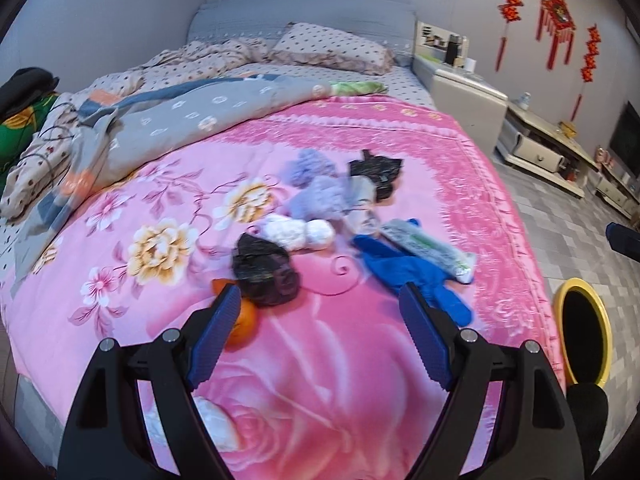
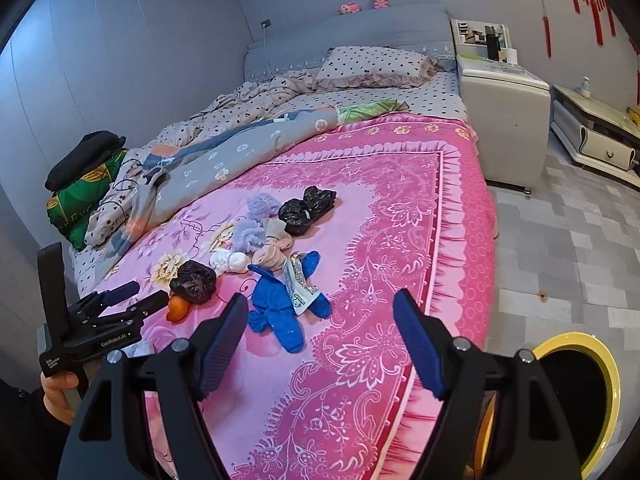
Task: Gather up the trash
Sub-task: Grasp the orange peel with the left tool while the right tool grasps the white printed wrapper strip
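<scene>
Left gripper (image 1: pixel 320 292) gapes empty above a black bag (image 1: pixel 266 276) (beside an orange (image 1: pixel 244 322)); right gripper (image 2: pixel 320 304) likewise spread, empty

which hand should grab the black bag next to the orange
Left. The left gripper hangs open right in front of the black bag beside the orange. The right gripper, also open, points past the blue glove toward the bed edge, nearer the yellow bin.

Even cool light, perhaps slight blur, fisheye-warped edges.

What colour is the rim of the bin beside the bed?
Yellow, around a black inside; the bin shows best in the right wrist view.
</scene>
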